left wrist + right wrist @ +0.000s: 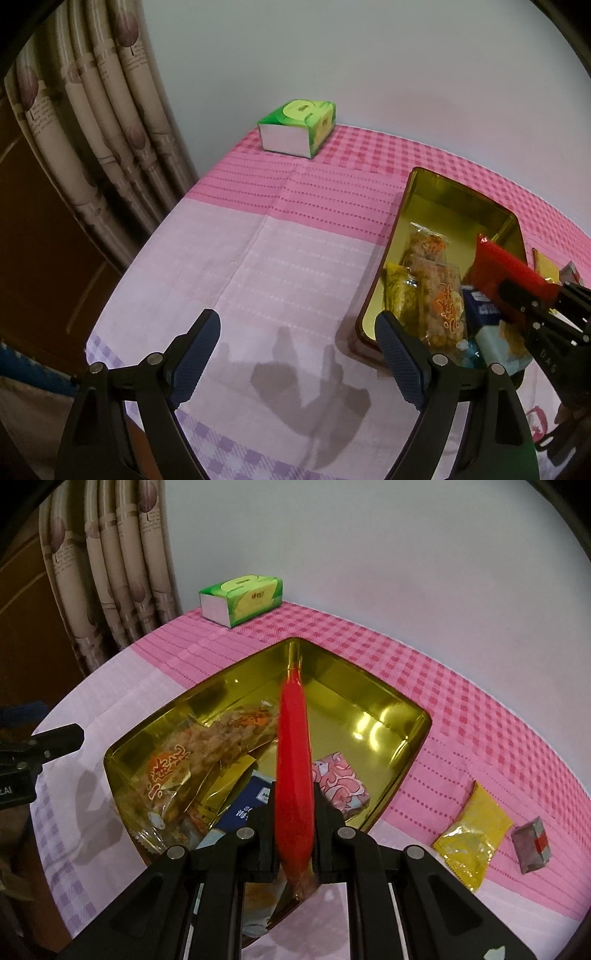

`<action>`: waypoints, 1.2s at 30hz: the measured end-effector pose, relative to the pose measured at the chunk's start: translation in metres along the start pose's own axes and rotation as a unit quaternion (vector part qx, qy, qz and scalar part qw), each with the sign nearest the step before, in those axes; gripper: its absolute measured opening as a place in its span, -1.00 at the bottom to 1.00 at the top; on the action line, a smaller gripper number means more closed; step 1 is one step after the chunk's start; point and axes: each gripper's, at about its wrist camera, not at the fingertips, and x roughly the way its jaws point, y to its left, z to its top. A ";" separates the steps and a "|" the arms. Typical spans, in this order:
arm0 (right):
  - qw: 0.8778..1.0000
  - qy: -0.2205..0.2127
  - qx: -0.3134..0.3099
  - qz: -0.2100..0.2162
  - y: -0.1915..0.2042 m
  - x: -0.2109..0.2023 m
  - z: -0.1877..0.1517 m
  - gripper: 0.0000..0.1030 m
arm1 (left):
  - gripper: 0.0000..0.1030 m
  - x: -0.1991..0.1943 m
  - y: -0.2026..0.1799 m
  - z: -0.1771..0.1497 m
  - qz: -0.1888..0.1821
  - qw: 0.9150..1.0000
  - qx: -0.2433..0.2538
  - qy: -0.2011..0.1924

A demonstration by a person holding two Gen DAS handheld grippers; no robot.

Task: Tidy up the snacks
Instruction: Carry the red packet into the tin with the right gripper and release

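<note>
A table draped in a pink-and-lilac checked cloth point(461, 716) carries an open gold tin point(369, 698) at its centre, a green tissue box point(242, 598) near the far edge, and a yellow snack packet point(474, 830) beside a small grey wrapped sweet point(532, 843).

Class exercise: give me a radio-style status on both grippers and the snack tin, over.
Right gripper shut on red packet, above gold tin. Left gripper open, empty, over cloth. Yellow packet and grey packet outside the tin. Nothing blocking.

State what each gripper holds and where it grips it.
The right gripper is shut on the red snack packet, pinching its near end above the gold tin. The left gripper is open, holding nothing.
</note>
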 end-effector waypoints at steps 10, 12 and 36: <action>1.000 -0.010 -0.003 0.014 0.007 -0.005 -0.001 -0.61 | 0.67 0.001 -0.004 -0.002 -0.001 1.000 0.003 0.001; 1.000 -0.012 -0.003 0.020 0.010 -0.007 -0.002 -0.51 | 0.67 0.001 -0.005 -0.002 -0.001 1.000 0.003 0.000; 0.995 -0.049 0.080 -0.028 -0.085 -0.057 -0.046 -0.02 | 0.67 -0.001 -0.011 -0.004 0.005 1.000 0.019 -0.004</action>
